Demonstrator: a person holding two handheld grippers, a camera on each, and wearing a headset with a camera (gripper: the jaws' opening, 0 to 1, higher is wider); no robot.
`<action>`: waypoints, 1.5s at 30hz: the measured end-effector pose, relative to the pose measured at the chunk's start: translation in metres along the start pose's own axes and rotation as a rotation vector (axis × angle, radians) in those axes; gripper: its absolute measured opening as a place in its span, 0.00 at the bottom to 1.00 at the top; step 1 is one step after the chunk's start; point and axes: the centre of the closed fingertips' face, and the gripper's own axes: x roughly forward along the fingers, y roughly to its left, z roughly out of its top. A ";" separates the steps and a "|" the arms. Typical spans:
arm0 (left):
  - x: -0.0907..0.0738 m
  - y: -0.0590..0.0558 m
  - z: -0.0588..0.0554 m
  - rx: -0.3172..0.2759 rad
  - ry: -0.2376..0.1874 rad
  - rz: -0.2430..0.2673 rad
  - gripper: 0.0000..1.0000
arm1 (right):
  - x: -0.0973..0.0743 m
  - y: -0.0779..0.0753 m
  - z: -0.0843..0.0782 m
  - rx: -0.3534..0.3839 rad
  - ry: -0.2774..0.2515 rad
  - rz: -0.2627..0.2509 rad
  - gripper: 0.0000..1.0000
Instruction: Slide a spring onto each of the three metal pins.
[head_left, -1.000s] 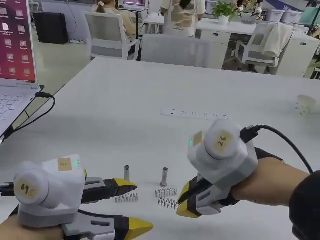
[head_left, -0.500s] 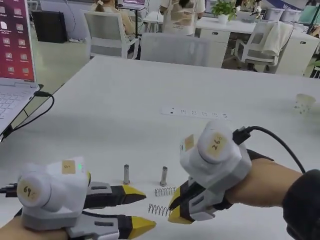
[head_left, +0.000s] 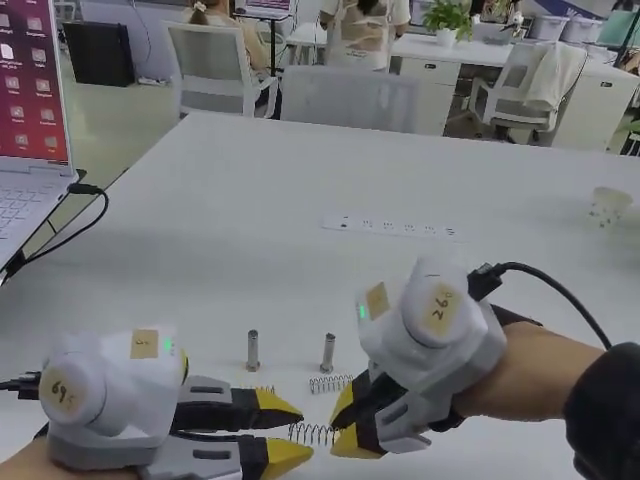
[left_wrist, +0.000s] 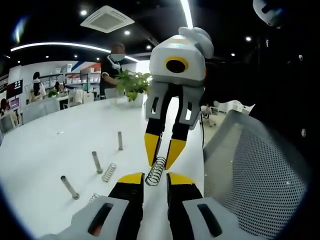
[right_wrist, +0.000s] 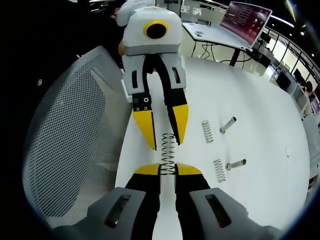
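- R gripper (right_wrist: 168, 171) — jaws narrow, pinching coil spring (right_wrist: 168, 152) by one end.
- L gripper (left_wrist: 155, 178) jaws wider; spring's other end sits between them.
- At 12 o'clock of it, head view — loose spring (head_left: 330, 383) near upright pin (head_left: 328, 352).

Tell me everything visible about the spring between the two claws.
The spring is a thin, silvery metal coil, open-wound, straight and seemingly uncompressed. It runs roughly level between the two grippers. One end is pinched between the yellow tips of the right claw. The other end reaches in between the yellow tips of the left claw, which stand wider apart, so contact there is unclear.
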 end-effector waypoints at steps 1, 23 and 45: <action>0.000 -0.001 0.000 0.001 -0.001 -0.002 0.08 | 0.000 0.001 0.000 -0.004 0.001 0.005 0.08; 0.001 -0.008 -0.007 -0.037 0.038 -0.036 0.02 | 0.001 0.005 -0.001 -0.022 -0.017 0.005 0.09; 0.001 -0.008 0.002 -0.056 -0.005 -0.048 0.02 | 0.009 0.005 -0.012 0.070 -0.042 0.025 0.08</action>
